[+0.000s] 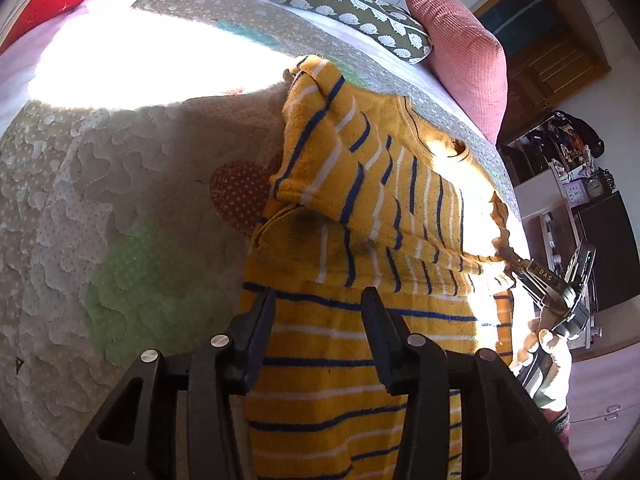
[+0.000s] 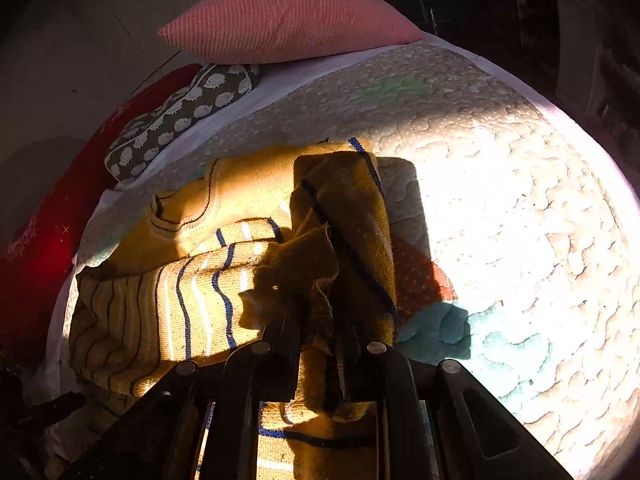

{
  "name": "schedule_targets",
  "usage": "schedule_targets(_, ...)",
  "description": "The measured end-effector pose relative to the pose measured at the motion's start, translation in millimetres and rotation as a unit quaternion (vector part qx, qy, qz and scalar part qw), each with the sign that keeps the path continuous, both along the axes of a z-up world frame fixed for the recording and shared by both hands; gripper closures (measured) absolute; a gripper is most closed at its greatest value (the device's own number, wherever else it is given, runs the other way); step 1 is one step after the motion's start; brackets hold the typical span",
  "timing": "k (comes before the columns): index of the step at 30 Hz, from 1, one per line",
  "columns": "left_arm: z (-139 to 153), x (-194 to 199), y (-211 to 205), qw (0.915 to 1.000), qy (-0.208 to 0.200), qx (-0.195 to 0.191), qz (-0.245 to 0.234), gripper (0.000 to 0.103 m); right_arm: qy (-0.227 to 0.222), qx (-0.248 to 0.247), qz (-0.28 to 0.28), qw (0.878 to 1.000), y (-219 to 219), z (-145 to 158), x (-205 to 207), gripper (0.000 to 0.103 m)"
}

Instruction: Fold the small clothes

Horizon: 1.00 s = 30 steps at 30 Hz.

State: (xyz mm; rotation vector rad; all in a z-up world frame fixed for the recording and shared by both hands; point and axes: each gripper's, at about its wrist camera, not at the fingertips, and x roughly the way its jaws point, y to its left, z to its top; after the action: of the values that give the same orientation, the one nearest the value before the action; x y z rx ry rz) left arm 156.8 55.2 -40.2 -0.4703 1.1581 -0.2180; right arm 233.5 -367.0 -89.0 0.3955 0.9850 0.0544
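A small yellow sweater (image 1: 360, 216) with blue and white stripes lies on the quilted bedspread (image 1: 120, 184), one sleeve folded across its chest. My left gripper (image 1: 318, 304) is open, its fingers hovering over the sweater's lower body without gripping it. My right gripper (image 2: 314, 332) is shut on a bunched edge of the sweater (image 2: 304, 276), near the ruffled cuff, and holds that fabric raised. The right gripper also shows in the left wrist view (image 1: 510, 262) at the sweater's right edge. The sweater's neckline (image 2: 188, 208) lies toward the pillows.
A pink ribbed pillow (image 1: 460, 48) and a grey hedgehog-print bolster (image 1: 344, 4) lie at the bed's far end, with a red cushion (image 2: 36, 248) beside them. Shelves with clocks (image 1: 588, 192) stand beyond the bed's right edge. Strong sunlight washes out parts of the quilt.
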Motion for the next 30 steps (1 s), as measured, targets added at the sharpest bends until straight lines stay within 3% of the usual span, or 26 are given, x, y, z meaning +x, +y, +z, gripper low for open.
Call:
schedule_targets(4, 4.1, -40.6, 19.8, 0.9996, -0.01, 0.017, 0.017, 0.049, -0.02, 0.001, -0.036, 0.999, -16.2, 18.6, -19.4, 0.066)
schedule_targets(7, -6.5, -60.2, 25.0, 0.9998, 0.002, 0.017, 0.009, 0.047, -0.028, 0.037, -0.055, 0.997, -28.0, 29.6, -45.6, 0.065)
schedule_targets(12, -22.4, -90.2, 18.6, 0.9998, 0.021, 0.0, -0.007, 0.047, -0.042, 0.079, -0.034, 0.995, -18.5, 37.4, -116.1, 0.063)
schedule_targets(20, -14.4, -131.2, -1.3, 0.9994, 0.002, -0.02, -0.028, 0.039, -0.032, 0.103, -0.028, 0.994, -1.2, 7.4, -236.1, 0.061)
schedule_targets(27, -27.2, -165.8, -25.3, 0.9967, 0.027, -0.051, -0.057, 0.036, -0.033, 0.15, -0.036, 0.988, -6.5, -5.1, -306.2, 0.058)
schedule_targets(30, -28.5, -180.0, -37.5, 0.9977, 0.017, -0.028, -0.059, 0.035, -0.029, 0.175, -0.031, 0.984, -6.2, -12.1, -323.6, 0.053)
